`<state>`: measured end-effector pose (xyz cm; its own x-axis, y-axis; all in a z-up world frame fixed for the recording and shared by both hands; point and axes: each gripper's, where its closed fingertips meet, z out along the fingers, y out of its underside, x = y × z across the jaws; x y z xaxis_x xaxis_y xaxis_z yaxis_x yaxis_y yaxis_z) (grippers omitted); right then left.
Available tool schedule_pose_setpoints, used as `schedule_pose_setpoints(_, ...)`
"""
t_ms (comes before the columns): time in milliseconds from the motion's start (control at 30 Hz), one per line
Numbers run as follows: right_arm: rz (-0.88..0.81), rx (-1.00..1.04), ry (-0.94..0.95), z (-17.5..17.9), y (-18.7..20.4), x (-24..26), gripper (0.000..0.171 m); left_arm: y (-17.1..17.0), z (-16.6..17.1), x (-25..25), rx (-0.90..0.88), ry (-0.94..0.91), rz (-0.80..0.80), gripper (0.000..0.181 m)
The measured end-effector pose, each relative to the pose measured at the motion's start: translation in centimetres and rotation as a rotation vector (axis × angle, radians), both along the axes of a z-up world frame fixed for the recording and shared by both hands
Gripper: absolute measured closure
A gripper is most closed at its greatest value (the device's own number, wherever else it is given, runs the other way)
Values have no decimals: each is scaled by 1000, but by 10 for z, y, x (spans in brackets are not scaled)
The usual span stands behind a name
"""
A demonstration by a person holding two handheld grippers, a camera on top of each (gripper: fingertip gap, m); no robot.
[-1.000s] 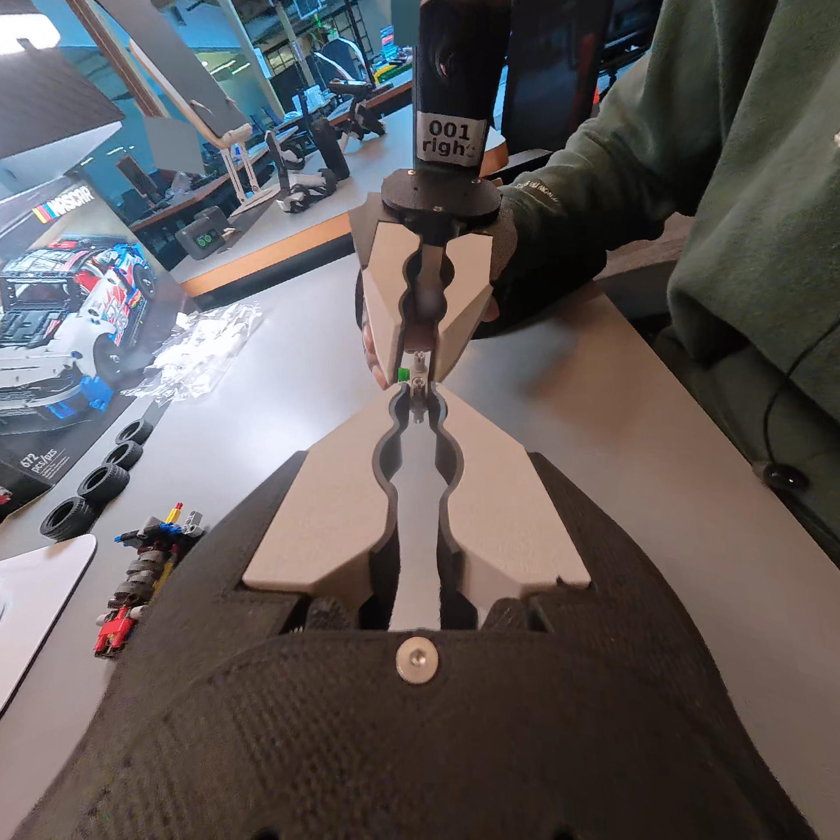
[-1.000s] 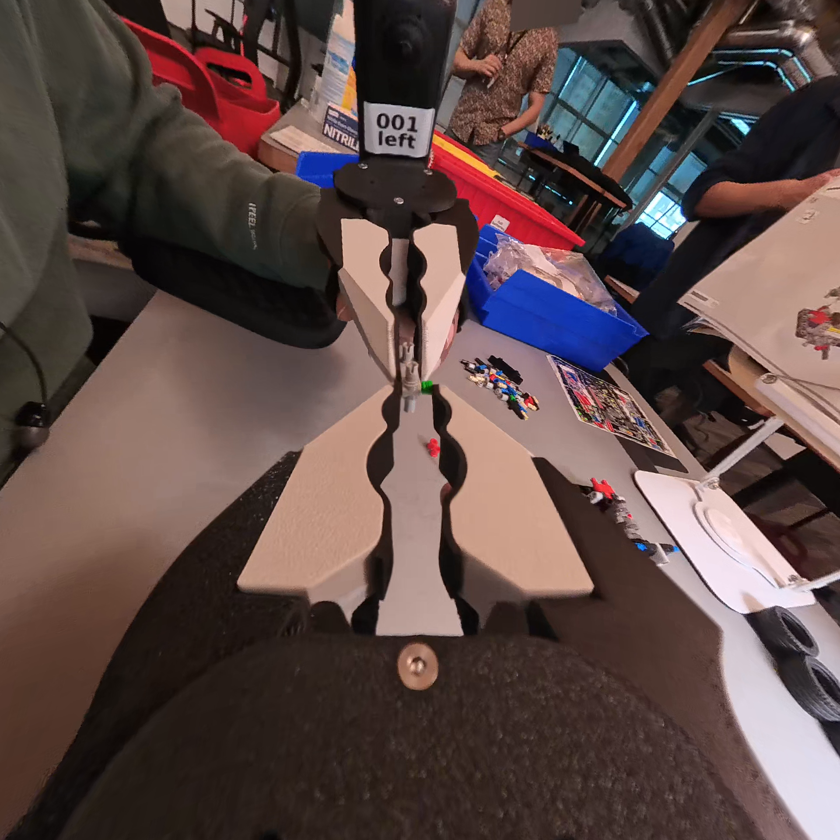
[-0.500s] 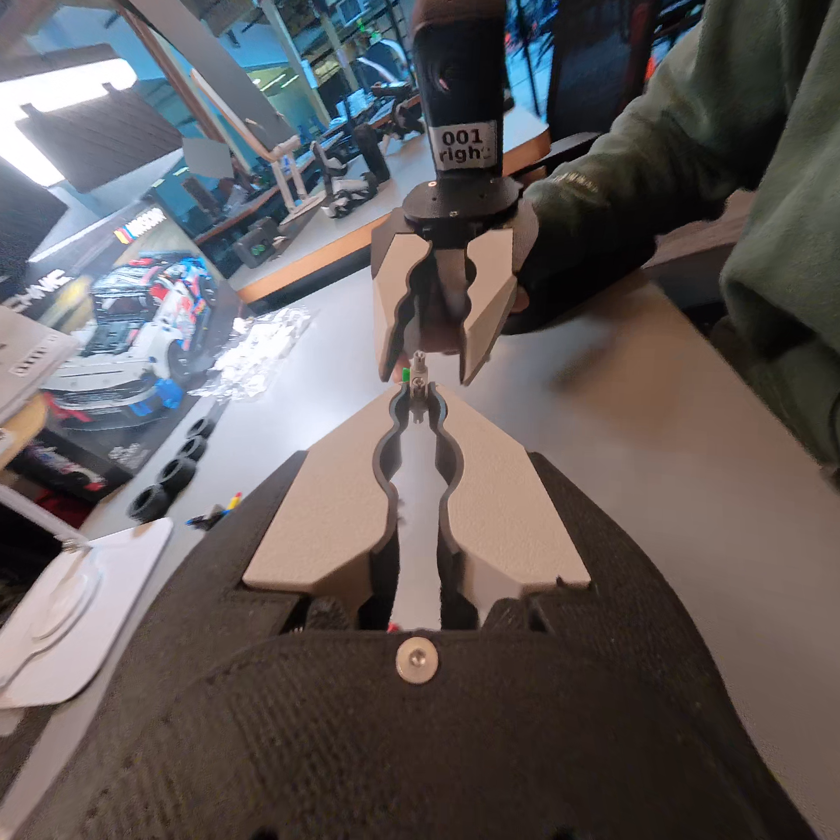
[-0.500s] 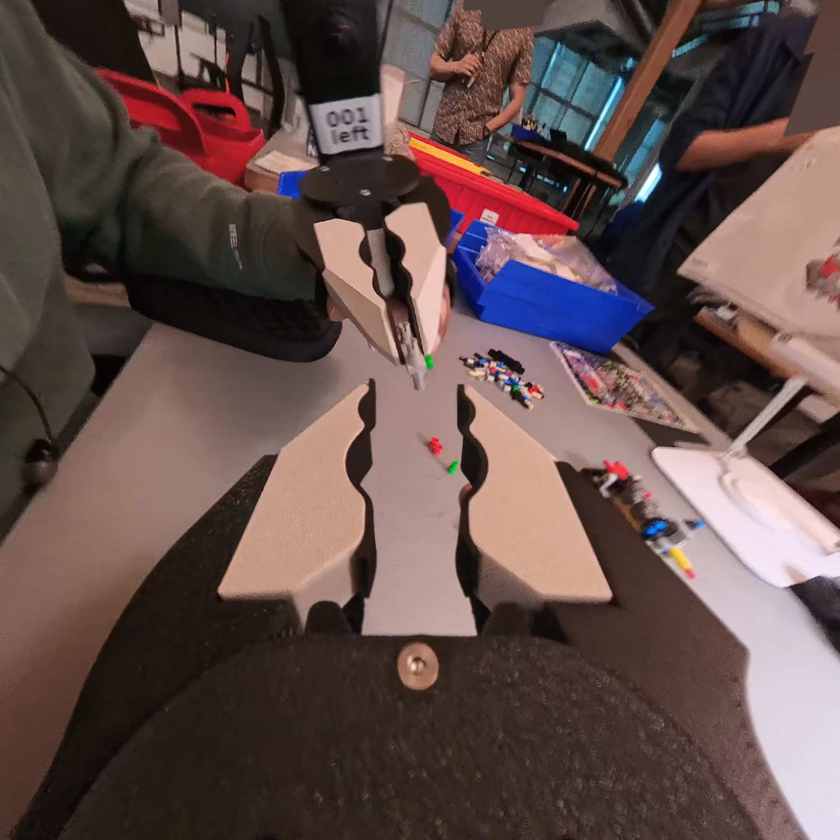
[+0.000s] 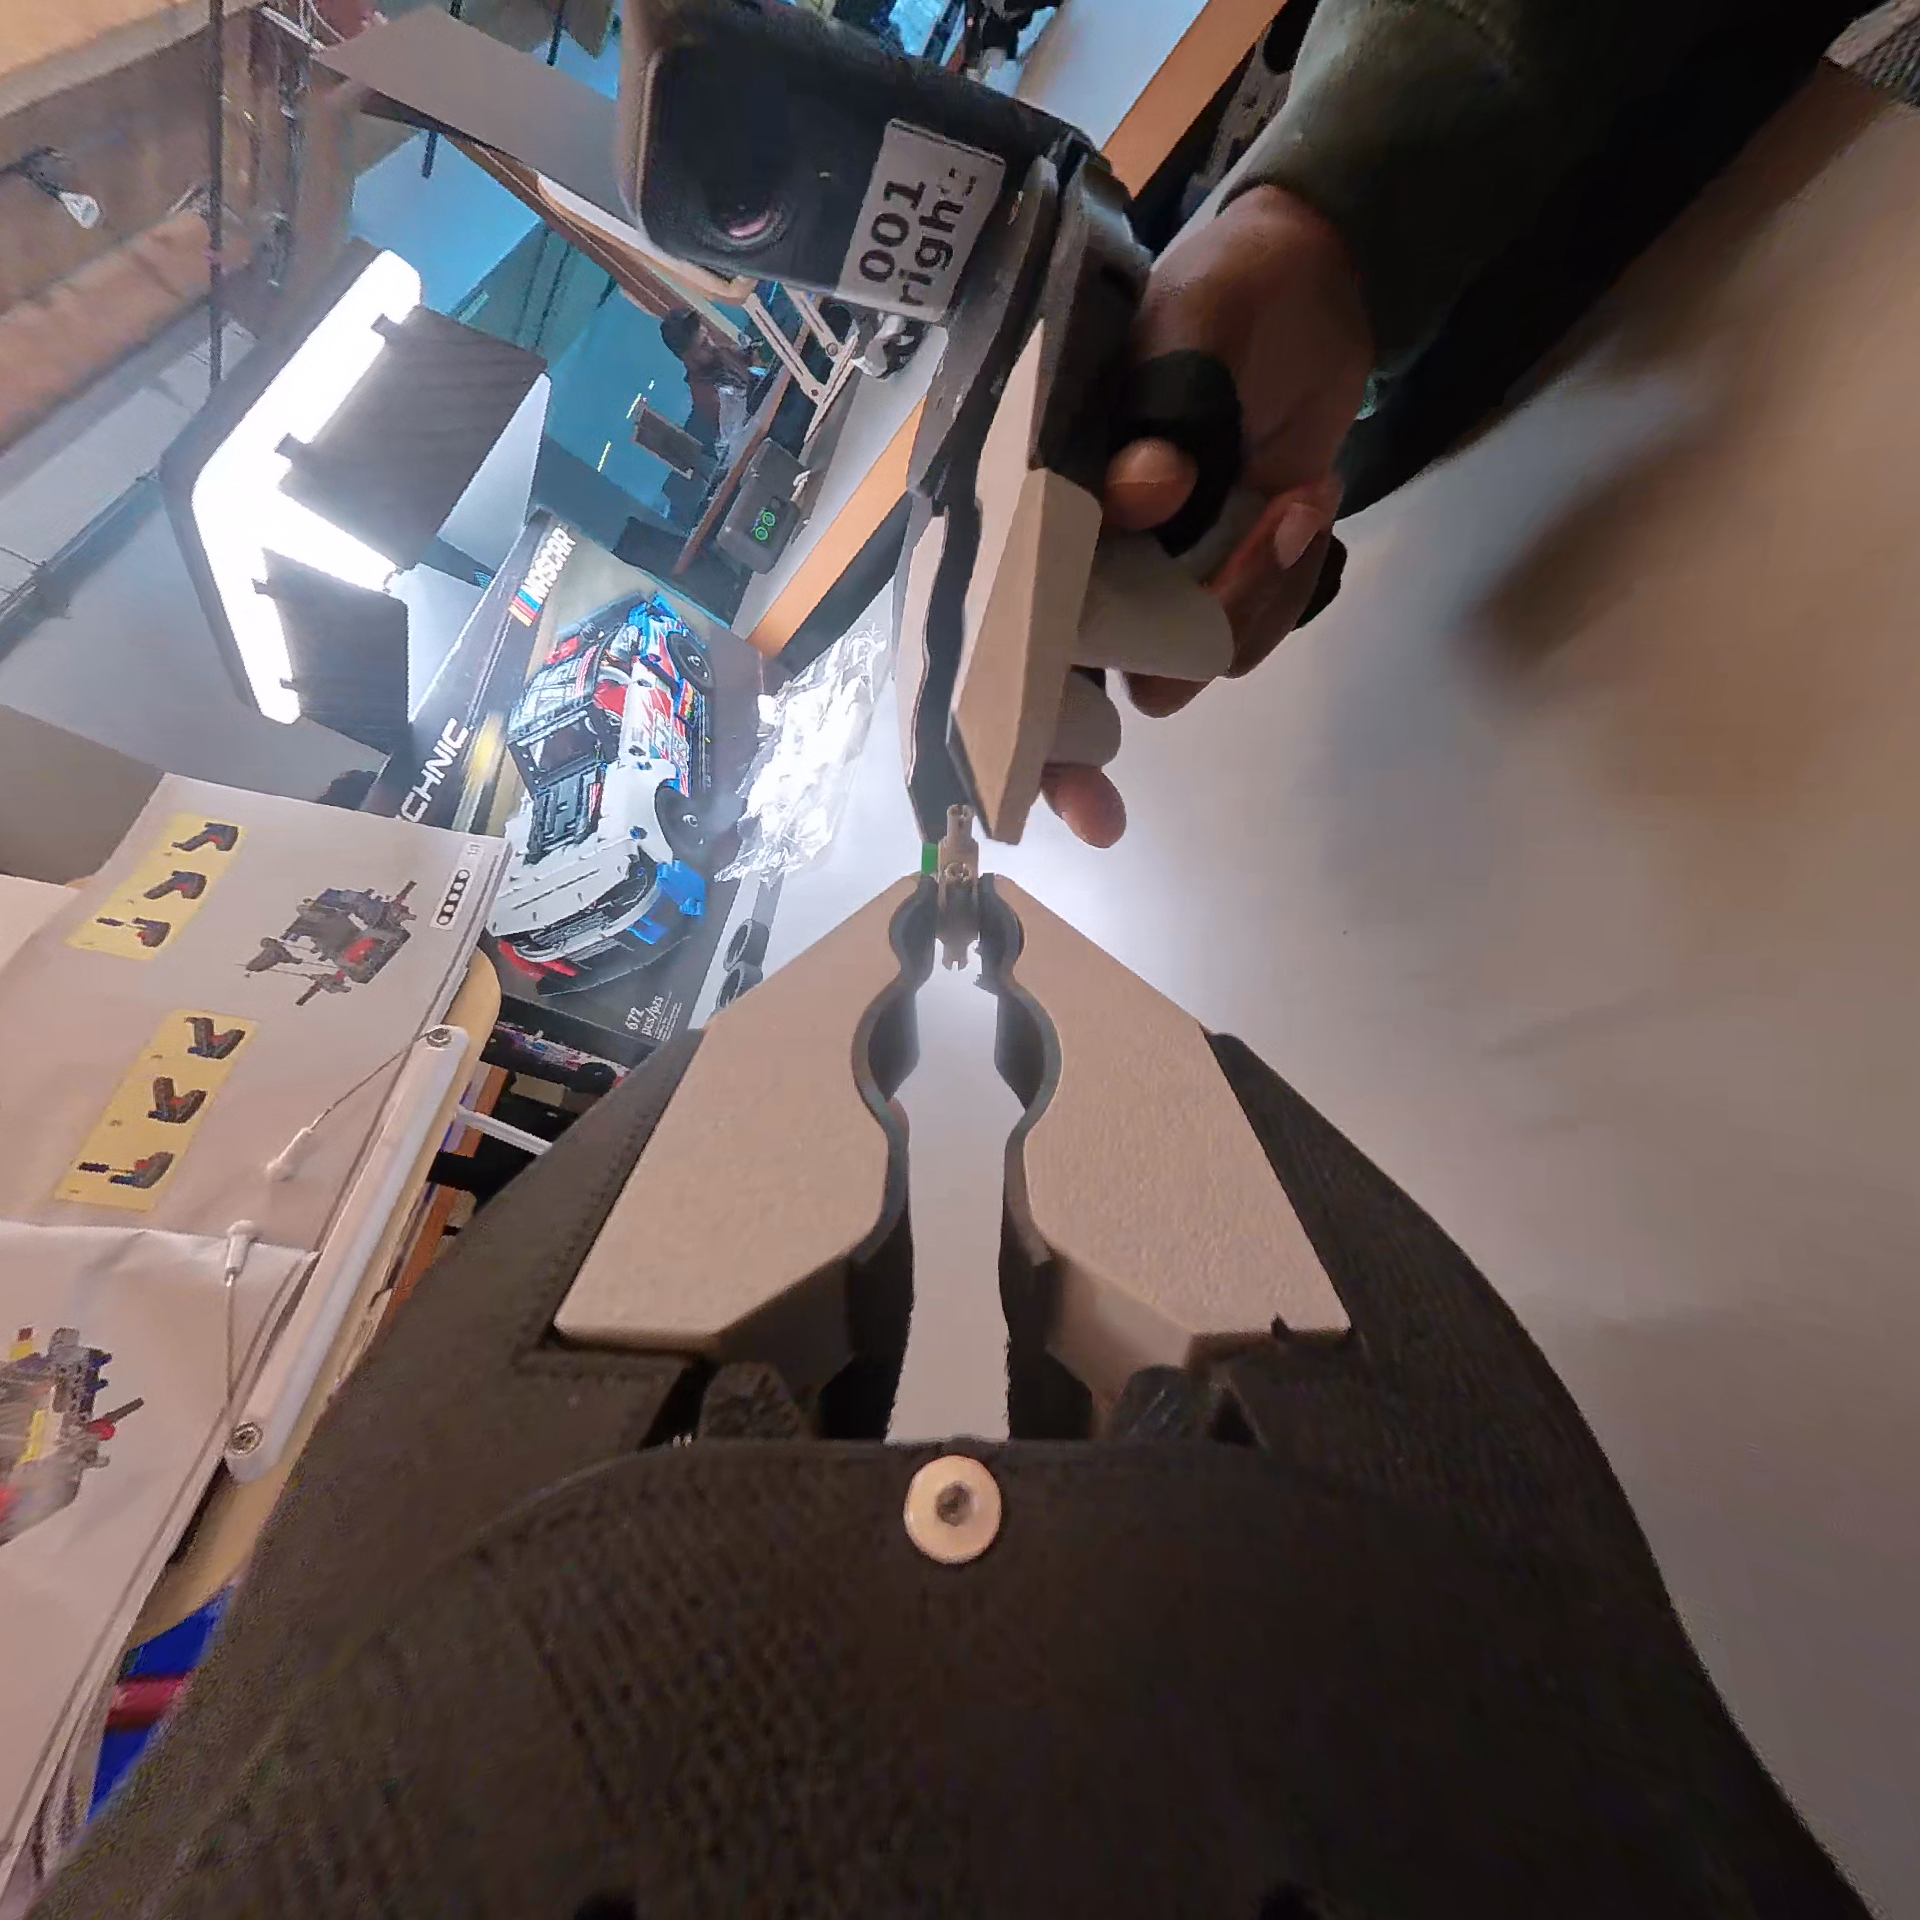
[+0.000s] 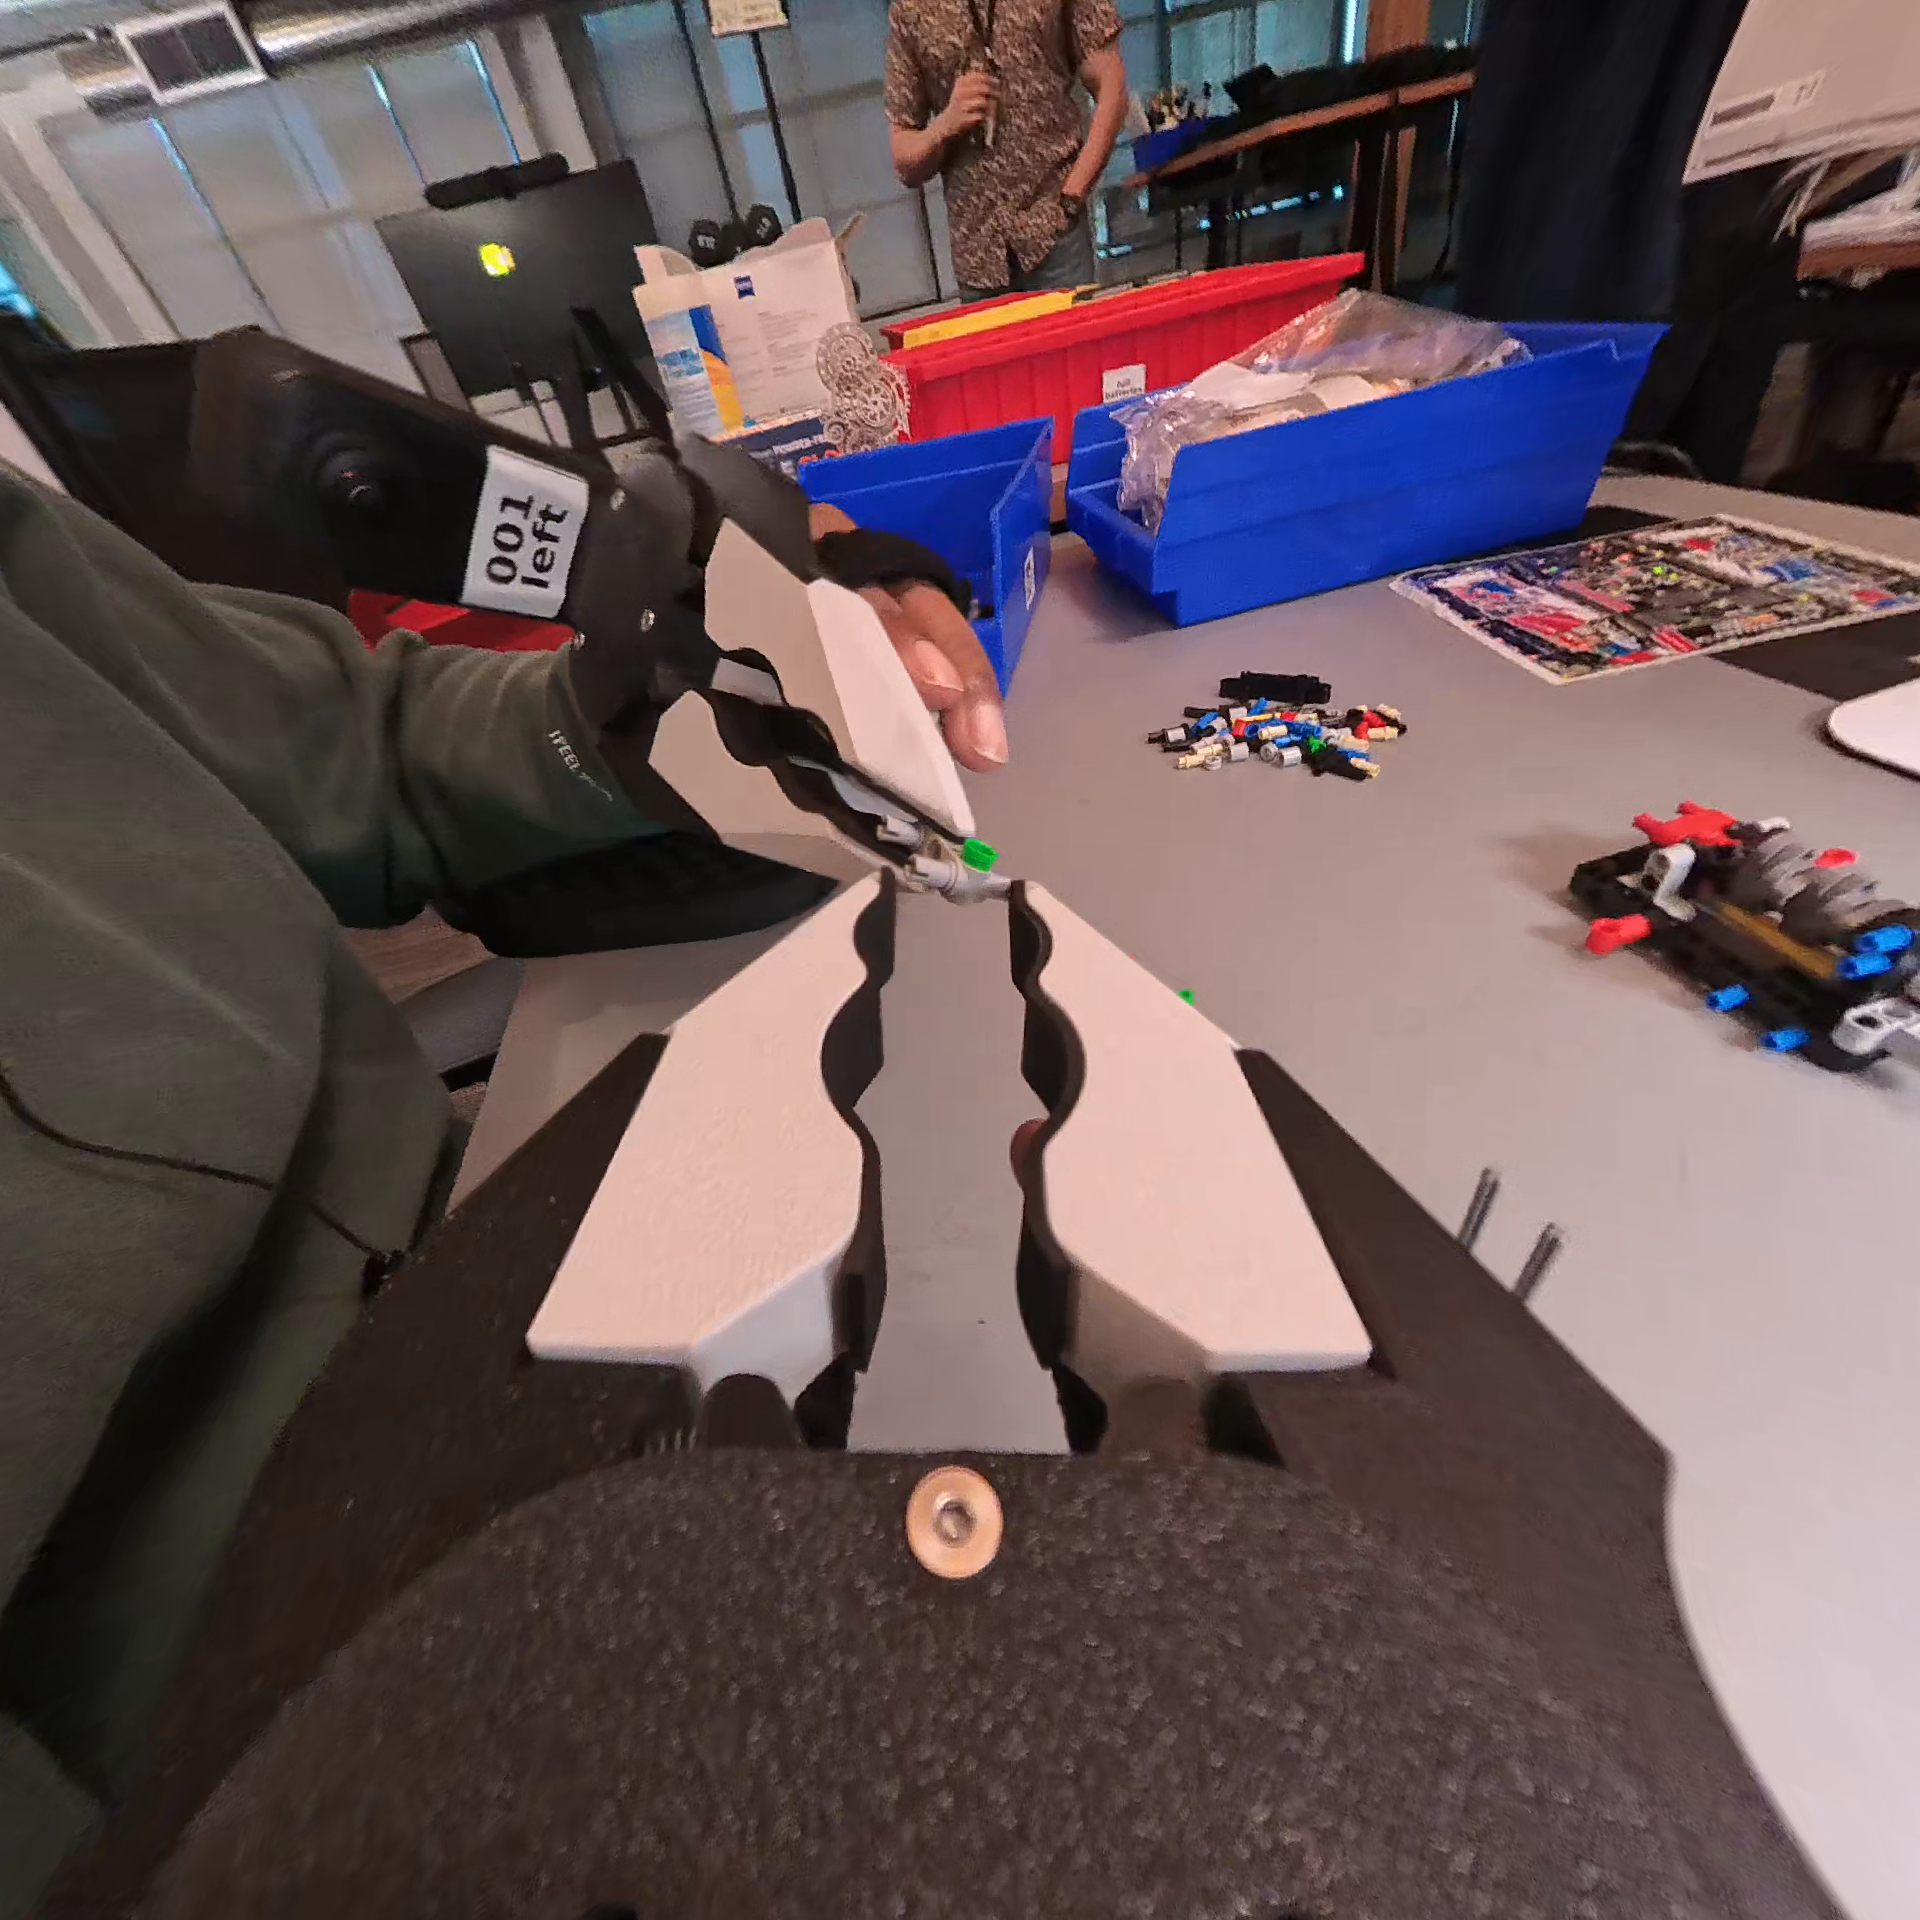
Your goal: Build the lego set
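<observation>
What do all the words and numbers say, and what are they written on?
I don't read writing out, but here is what carries it:
Right gripper, white label: clear.
Left gripper, its white label: clear.
Lego box: big print, clear.
Instruction booklet: tiny marks, blurred.
White carton: too small.
Red bin, small sticker: too small.

Grey table [image 6: 1351, 1039], loose lego pile [image 6: 1278, 727], half-built model [image 6: 1766, 935], sticker sheet [image 6: 1662, 592], blue bins [image 6: 1351, 499], set box [image 5: 603, 790]
</observation>
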<state>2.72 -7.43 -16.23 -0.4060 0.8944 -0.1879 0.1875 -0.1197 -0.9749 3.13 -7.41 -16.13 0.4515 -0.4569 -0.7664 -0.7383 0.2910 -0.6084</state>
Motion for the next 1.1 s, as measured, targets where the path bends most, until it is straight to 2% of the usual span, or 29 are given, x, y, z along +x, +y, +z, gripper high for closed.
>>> schedule_pose_setpoints(100,7,-26,-23,-3,1,0,154,0,-2,1,6,12,-4,175)
schedule_pose_setpoints(233,78,-109,-56,-4,-5,3,143,-3,-2,7,26,34,-31,176)
schedule_pose_setpoints(433,157,-175,-67,-3,-9,9,156,-10,-1,17,32,17,-82,175)
schedule_pose_setpoints(967,61,-10,33,3,-2,5,159,-5,4,9,-58,-171,-68,174)
schedule_pose_setpoints(1100,22,60,76,7,3,5,160,-4,7,5,-170,-320,-90,172)
